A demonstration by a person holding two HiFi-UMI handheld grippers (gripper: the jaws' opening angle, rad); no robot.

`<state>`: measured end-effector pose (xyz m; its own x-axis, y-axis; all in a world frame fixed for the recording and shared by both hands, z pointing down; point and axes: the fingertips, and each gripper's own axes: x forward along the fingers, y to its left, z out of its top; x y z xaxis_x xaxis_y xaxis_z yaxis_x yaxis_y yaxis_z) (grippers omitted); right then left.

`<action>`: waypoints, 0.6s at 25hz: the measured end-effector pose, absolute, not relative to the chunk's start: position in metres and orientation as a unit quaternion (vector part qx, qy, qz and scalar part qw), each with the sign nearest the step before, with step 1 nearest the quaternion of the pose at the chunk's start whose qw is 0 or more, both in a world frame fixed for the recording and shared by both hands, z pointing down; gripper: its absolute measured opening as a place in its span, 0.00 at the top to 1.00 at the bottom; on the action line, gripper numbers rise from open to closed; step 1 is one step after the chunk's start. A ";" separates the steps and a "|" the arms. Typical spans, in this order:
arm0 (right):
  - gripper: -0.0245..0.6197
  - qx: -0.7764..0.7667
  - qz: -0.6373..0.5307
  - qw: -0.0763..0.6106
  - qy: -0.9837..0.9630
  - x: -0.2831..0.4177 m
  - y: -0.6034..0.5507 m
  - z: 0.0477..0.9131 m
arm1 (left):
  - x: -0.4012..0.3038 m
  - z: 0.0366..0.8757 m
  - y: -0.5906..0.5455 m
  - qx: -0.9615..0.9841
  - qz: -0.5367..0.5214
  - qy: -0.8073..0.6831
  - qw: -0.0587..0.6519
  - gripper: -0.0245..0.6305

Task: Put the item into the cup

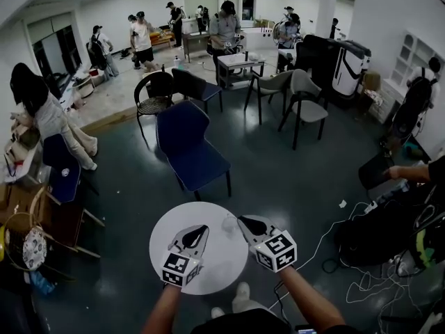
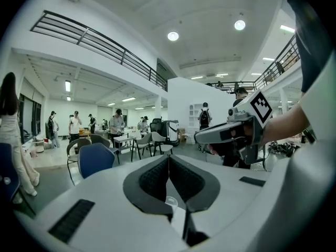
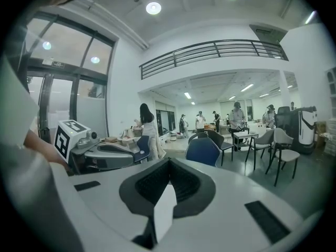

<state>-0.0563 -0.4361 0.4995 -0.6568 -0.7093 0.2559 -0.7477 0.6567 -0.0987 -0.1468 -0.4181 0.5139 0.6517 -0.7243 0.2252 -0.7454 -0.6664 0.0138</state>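
A small clear cup (image 1: pixel 229 223) stands near the far edge of the round white table (image 1: pixel 208 270); what it holds I cannot make out. In the left gripper view the cup (image 2: pixel 171 201) shows through the gap under the jaws. My left gripper (image 1: pixel 200 229) hangs above the table with its jaws together and nothing between them. My right gripper (image 1: pixel 245 221) is level with it, just right of the cup, jaws also meeting at the tips with nothing in them. Each gripper view shows the other gripper alongside: the right gripper (image 2: pixel 198 137) and the left gripper (image 3: pixel 137 154).
A blue chair (image 1: pixel 189 148) stands just beyond the table, with more chairs (image 1: pixel 299 103) and a small table behind it. Cables and bags (image 1: pixel 361 235) lie on the floor to the right. A wooden chair (image 1: pixel 62 221) sits to the left. Several people stand at the far end of the room.
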 end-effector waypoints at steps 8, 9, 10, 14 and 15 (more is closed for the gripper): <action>0.94 0.407 0.074 0.085 -0.907 -0.086 -0.396 0.470 | -0.181 0.485 -0.368 0.907 0.071 -0.413 0.049 0.94; 0.94 0.407 0.071 0.083 -0.907 -0.089 -0.392 0.467 | -0.185 0.481 -0.362 0.907 0.067 -0.413 0.048 0.94; 0.94 0.408 0.067 0.082 -0.907 -0.093 -0.387 0.464 | -0.188 0.477 -0.357 0.907 0.064 -0.414 0.046 0.94; 0.94 0.408 0.055 0.078 -0.908 -0.110 -0.368 0.455 | -0.203 0.471 -0.337 0.909 0.062 -0.411 0.040 0.94; 0.94 0.409 0.052 0.077 -0.908 -0.114 -0.362 0.453 | -0.207 0.471 -0.331 0.909 0.061 -0.411 0.039 0.94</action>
<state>-0.1144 -0.3624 0.4529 -0.6539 -0.7341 0.1833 -0.7503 0.6603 -0.0321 -0.2075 -0.3312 0.4708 0.6555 -0.7415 0.1429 -0.7511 -0.6599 0.0208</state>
